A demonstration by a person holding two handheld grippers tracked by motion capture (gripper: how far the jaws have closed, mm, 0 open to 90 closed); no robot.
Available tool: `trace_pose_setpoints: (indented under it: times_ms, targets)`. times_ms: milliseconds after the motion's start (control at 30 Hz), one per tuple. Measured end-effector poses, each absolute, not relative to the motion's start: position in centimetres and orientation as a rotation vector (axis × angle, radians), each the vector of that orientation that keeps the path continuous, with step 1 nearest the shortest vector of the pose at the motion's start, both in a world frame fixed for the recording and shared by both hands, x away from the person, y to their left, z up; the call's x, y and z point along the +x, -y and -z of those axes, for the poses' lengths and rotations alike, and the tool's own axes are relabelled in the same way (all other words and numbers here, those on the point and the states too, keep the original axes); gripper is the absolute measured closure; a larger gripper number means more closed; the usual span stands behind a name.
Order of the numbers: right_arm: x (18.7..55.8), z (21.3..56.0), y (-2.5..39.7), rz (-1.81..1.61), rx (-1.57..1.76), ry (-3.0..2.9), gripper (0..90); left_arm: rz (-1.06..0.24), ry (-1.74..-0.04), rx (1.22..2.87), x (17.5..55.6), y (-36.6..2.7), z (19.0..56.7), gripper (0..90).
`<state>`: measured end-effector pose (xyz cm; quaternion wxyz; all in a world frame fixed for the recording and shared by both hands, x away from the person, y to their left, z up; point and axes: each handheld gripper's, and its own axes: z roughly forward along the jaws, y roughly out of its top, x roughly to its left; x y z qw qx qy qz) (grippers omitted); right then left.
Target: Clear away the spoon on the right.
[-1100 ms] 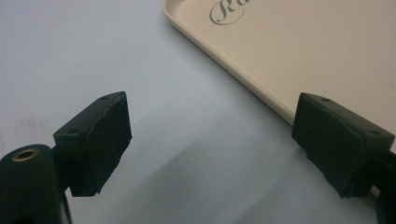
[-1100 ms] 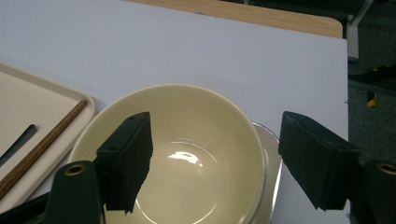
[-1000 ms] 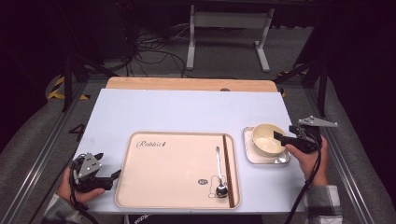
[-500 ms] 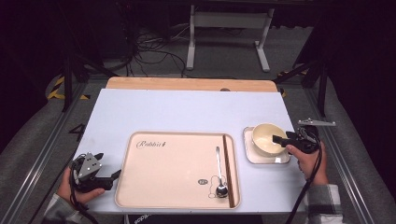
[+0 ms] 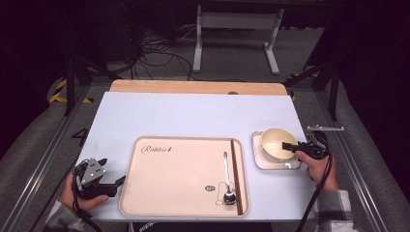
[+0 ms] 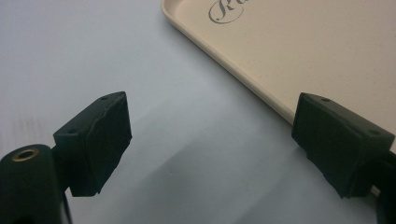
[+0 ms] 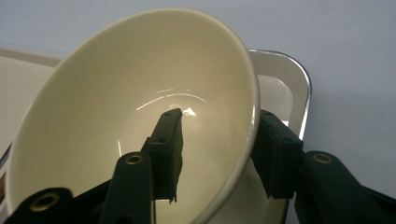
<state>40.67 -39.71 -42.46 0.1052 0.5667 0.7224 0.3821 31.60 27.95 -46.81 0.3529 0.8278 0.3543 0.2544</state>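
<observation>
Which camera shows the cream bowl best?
The right gripper view: the bowl is close up, its rim between the right tool's jaws. The high view shows it small on a little white tray.

right gripper point(image 5: 290, 146) jaws on bowl point(image 5: 276, 143) rim | left gripper point(image 5: 116, 182) beside tray point(image 5: 183, 164) | spoon point(image 5: 227, 180) on tray

High view overlooks table point(image 5: 193, 116), tool views close, sharing tray point(image 5: 183, 174)
</observation>
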Motion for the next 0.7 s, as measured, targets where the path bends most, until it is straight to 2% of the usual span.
trace_pose_setpoints:
  times_ms: [233, 533, 700]
  targets:
    - [40.96, 42.83, 39.46, -1.107, 1.668, -2.133, 64.2, -0.658, -0.918, 2.141, 31.59, -27.93, 46.81, 12.8]
    - [40.85, 42.74, 39.43, -1.075, 1.639, -2.142, 79.6, -0.653, -0.92, 2.141, 31.6, -27.87, 46.86, 12.8]
    - [40.78, 42.74, 39.52, -1.065, 1.634, -2.147, 82.6, -0.659, -0.92, 2.142, 31.63, -27.82, 46.87, 12.8]
